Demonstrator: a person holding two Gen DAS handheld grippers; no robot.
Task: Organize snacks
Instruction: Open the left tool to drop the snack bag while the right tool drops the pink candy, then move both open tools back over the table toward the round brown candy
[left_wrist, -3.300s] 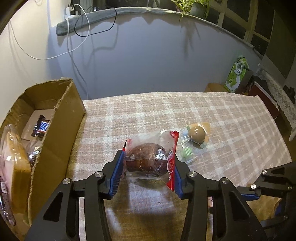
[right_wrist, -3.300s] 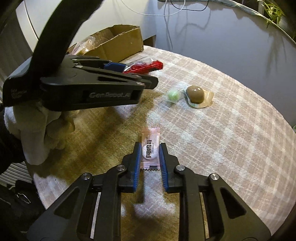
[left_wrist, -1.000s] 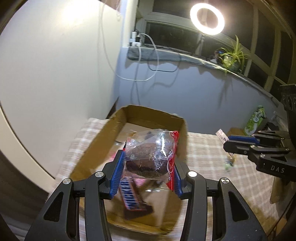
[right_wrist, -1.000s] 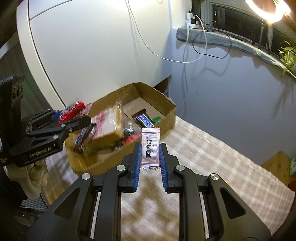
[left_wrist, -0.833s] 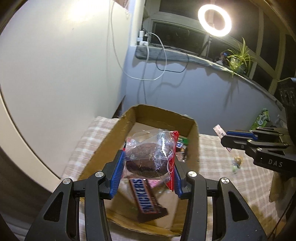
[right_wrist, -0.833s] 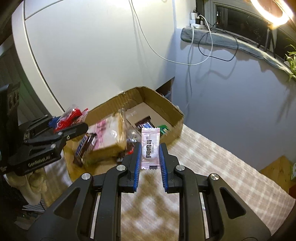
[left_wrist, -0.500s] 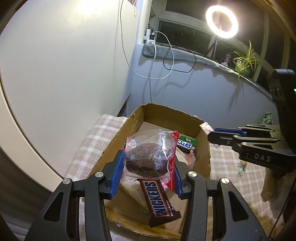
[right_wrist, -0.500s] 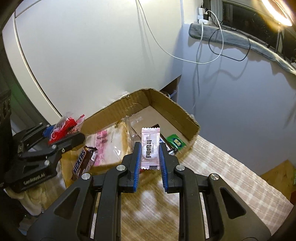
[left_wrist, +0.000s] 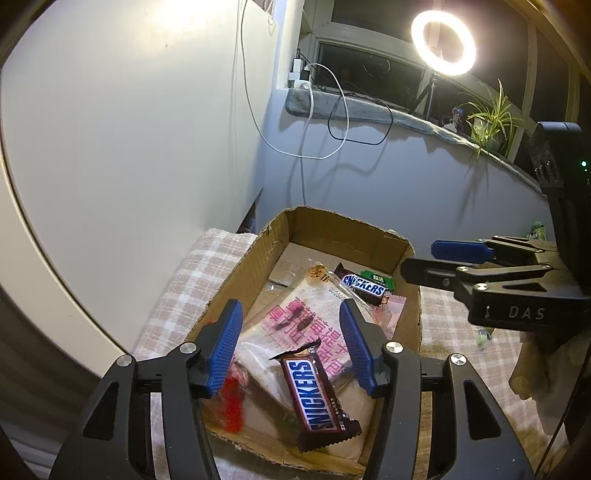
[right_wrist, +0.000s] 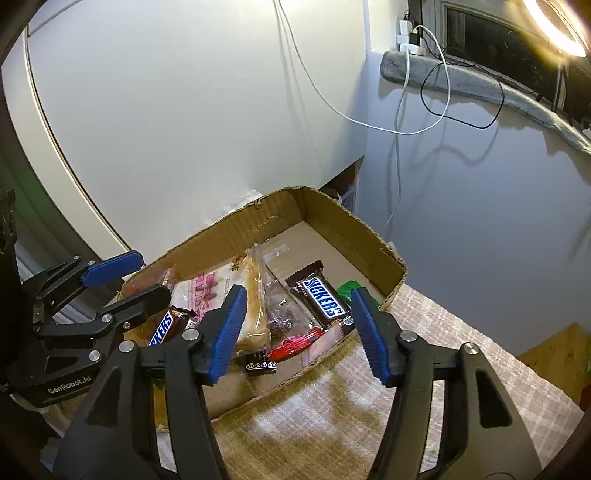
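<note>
A cardboard box (left_wrist: 243, 269) (right_wrist: 373, 243) sits on the checked tablecloth and holds several snacks: two Snickers bars (left_wrist: 314, 395) (right_wrist: 323, 299), a large bread pack with pink print (left_wrist: 310, 332) and a red-edged cake pack (left_wrist: 232, 402), blurred at the near left of the box. A pink candy sachet (left_wrist: 393, 308) lies at the box's right wall. My left gripper (left_wrist: 291, 347) is open and empty above the box. My right gripper (right_wrist: 295, 332) is open and empty over the box's near corner. Each gripper shows in the other's view.
A white wall stands close behind and left of the box. A grey sill (left_wrist: 369, 107) with a charger and cables runs along the window. A ring light (left_wrist: 443, 42) and a plant (left_wrist: 491, 118) stand there. A small green snack (left_wrist: 482, 336) lies on the tablecloth (left_wrist: 461, 328) to the right.
Both grippers have opened over the box. The cake pack has dropped from the left gripper into the box, and the pink sachet has left the right gripper.
</note>
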